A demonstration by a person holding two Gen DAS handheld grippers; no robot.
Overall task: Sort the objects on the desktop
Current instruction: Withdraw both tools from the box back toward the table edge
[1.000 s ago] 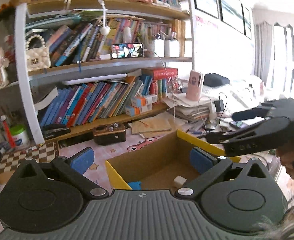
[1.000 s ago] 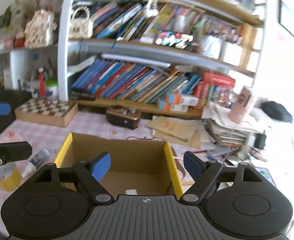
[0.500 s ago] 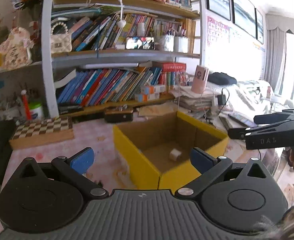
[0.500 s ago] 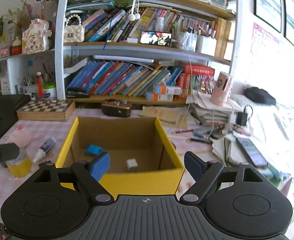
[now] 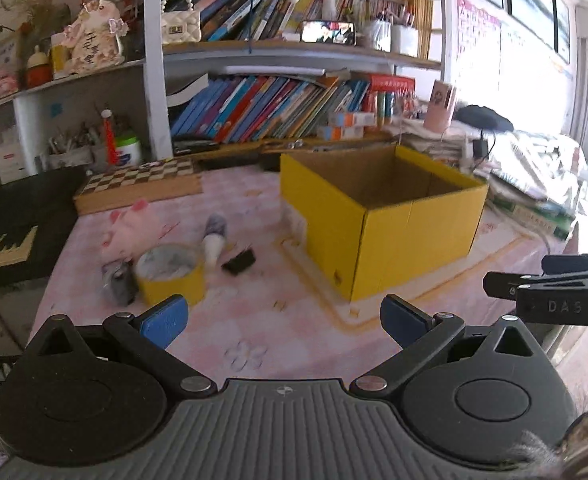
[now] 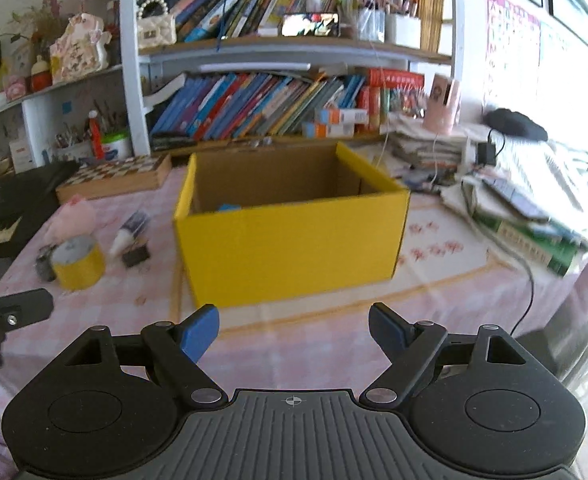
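Left gripper (image 5: 281,320) & right gripper (image 6: 293,326): both jaws wide apart, holding nothing, hovering above tabletop (image 5: 313,332). Next pick, prob. the tape roll (image 5: 170,274) w/ glue bottle (image 5: 214,238) and clip (image 5: 238,260) just beside: come straight down, avoid neighbours, drop in yellow box (image 6: 294,240).

left wrist: above bench edge, facing bookshelf, left of yellow box (image 5: 381,216) | right wrist: nearer, facing box front | shared: box, bookshelf (image 6: 254,100)
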